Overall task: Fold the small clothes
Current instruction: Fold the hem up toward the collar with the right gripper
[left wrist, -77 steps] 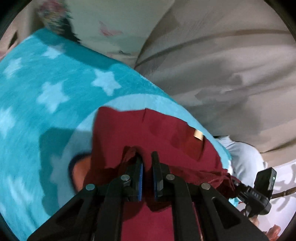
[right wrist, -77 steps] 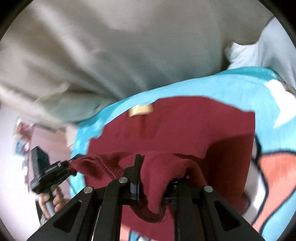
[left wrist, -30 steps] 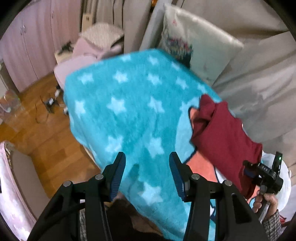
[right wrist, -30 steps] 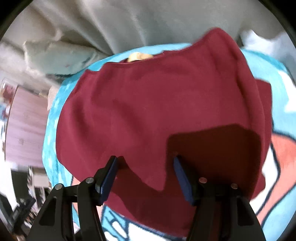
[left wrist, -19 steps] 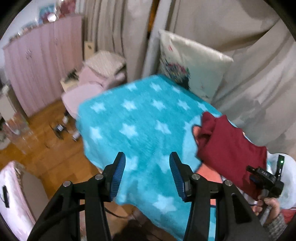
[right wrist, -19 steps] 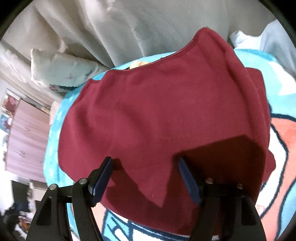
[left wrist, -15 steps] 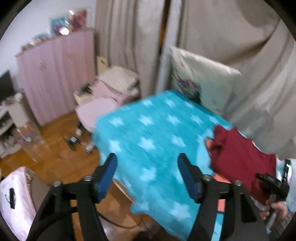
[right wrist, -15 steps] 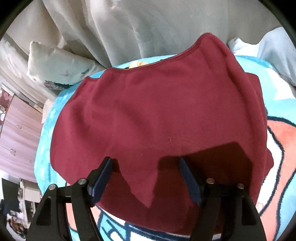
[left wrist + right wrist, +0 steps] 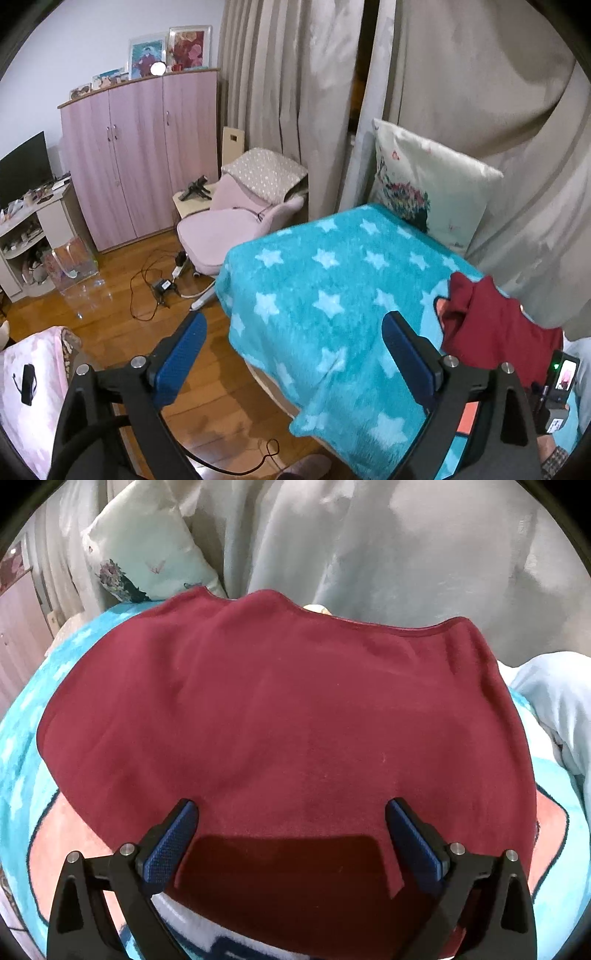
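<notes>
A dark red garment point(image 9: 288, 716) lies folded flat on a turquoise star-patterned blanket point(image 9: 332, 291). My right gripper point(image 9: 291, 838) hovers just above its near edge, jaws still opening wide, nothing between the blue pads point(image 9: 170, 845). In the left wrist view the same red garment point(image 9: 491, 325) sits at the blanket's far right. My left gripper point(image 9: 291, 354) is off to the left, over the blanket's hanging edge and the floor, its jaws opening with nothing in them. The right gripper's body and the hand on it point(image 9: 554, 398) show at the lower right there.
A floral pillow point(image 9: 428, 188) leans against beige curtains point(image 9: 480, 92) behind the blanket. A pale blue cloth point(image 9: 554, 701) lies right of the garment. A pink chair point(image 9: 229, 221), cables on the wooden floor point(image 9: 110, 314) and a pink wardrobe point(image 9: 140, 166) are to the left.
Both grippers let go of the red garment, which now lies flat. Both jaws spread wider. My left gripper pulled back and up, away to the left; the right rolled and shifted over the garment.
</notes>
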The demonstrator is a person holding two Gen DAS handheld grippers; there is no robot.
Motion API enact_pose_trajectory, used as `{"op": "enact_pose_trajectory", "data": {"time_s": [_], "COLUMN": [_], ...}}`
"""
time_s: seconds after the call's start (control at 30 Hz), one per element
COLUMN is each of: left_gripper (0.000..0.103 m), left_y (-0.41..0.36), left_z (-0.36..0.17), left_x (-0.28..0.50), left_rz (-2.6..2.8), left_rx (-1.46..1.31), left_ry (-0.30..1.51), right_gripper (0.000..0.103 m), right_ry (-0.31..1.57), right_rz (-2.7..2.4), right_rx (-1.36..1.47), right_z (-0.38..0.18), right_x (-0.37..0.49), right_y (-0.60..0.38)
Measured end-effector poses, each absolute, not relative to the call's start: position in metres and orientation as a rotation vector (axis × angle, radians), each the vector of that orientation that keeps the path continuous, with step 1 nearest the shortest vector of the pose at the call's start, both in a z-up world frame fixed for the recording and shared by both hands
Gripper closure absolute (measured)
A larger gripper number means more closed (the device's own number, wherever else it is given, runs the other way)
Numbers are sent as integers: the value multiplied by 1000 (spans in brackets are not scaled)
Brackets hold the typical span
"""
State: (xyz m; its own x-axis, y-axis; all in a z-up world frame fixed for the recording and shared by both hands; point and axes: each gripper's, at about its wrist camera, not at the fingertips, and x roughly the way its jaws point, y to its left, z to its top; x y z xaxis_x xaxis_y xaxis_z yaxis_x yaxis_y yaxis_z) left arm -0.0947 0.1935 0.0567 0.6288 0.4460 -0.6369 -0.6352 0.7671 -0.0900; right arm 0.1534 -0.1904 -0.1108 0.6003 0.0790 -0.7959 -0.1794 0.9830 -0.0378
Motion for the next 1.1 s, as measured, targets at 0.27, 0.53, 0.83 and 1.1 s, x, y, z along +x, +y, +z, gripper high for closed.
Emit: {"op": "enact_pose_trajectory", "data": {"time_s": [0.27, 0.53, 0.83, 1.1], "left_gripper": [8, 8, 8, 34], "left_y": [190, 184, 127, 99], "left_z": [51, 37, 5, -26], "left_x": [-93, -83, -33, 10], "left_rz": [600, 570, 324, 155], "left_rx": [-351, -398, -414, -443], "left_ry": [615, 681, 779, 874], "right_gripper": [1, 0, 7, 21], "right_ry": [885, 879, 1047, 1045], "right_rz": [164, 155, 225, 339], "right_rx": [-97, -115, -202, -153], "right_z": [-109, -111, -100, -47], "right_x": [149, 146, 165, 156], "right_y": [-195, -189, -184, -180]}}
